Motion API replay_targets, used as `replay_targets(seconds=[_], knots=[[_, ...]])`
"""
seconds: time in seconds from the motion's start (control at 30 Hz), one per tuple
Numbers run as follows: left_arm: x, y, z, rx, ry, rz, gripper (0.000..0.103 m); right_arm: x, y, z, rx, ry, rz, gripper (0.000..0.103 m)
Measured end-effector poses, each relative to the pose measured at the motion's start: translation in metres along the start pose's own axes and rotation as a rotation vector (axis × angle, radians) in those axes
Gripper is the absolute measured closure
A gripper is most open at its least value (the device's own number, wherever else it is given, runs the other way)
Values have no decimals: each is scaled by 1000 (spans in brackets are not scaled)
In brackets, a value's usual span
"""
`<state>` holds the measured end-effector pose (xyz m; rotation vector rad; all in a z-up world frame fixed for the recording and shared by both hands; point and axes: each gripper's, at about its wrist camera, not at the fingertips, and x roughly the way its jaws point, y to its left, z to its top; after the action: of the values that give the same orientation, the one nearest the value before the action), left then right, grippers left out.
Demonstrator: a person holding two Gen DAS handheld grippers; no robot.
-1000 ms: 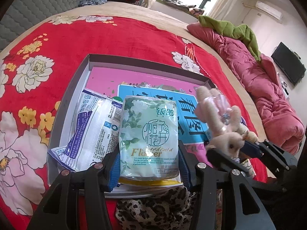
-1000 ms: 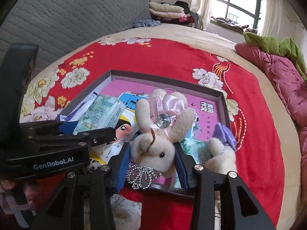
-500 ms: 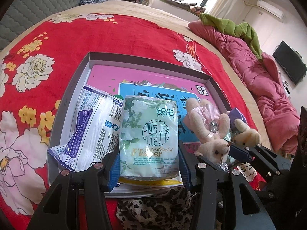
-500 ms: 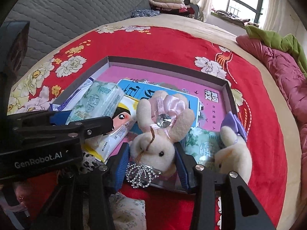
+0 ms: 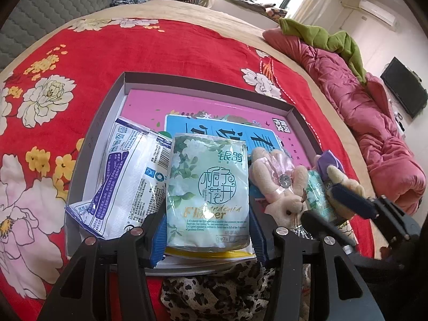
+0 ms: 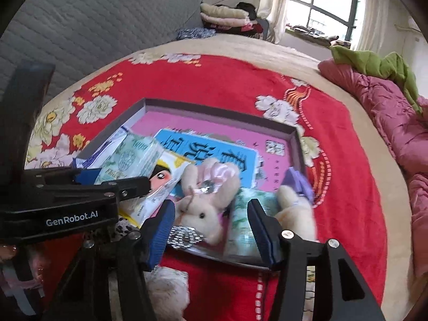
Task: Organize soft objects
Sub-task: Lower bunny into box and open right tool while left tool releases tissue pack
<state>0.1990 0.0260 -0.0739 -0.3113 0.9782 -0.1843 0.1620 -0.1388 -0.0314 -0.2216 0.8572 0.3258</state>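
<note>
My left gripper (image 5: pixel 207 236) is shut on a green gardenia tissue pack (image 5: pixel 207 192), held over the near edge of a grey box (image 5: pixel 206 83). A white-and-blue pack (image 5: pixel 125 182) lies to its left in the box. A cream plush rabbit with a pink bow (image 6: pixel 206 200) lies in the box between the spread fingers of my right gripper (image 6: pixel 211 230), which is open. The rabbit also shows in the left wrist view (image 5: pixel 281 187). A second rabbit with a purple bow (image 6: pixel 297 203) and another green pack (image 6: pixel 243 227) lie to its right.
The box (image 6: pixel 222 109) sits on a red floral bedspread (image 5: pixel 165 45) and holds pink and blue books (image 5: pixel 222 131). A leopard-print cloth (image 5: pixel 214 289) lies in front of the box. A pink quilt (image 5: pixel 374 123) lies along the right, a grey headboard (image 6: pixel 93 32) at the back.
My right gripper lowered the pink-bow rabbit into the box and opened, letting it go. My left gripper stayed shut on the tissue pack and barely moved.
</note>
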Motion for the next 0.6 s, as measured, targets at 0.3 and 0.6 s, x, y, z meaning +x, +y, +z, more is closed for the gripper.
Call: replay_targets(seconds=[0.3,0.6], knots=[[0,-4,0,5,10,-9,44,-11,-13,1,47,-24,8,47],[-4,-6,-1,9,10,-11,43,-19,-18,0,61,-34,0,45]])
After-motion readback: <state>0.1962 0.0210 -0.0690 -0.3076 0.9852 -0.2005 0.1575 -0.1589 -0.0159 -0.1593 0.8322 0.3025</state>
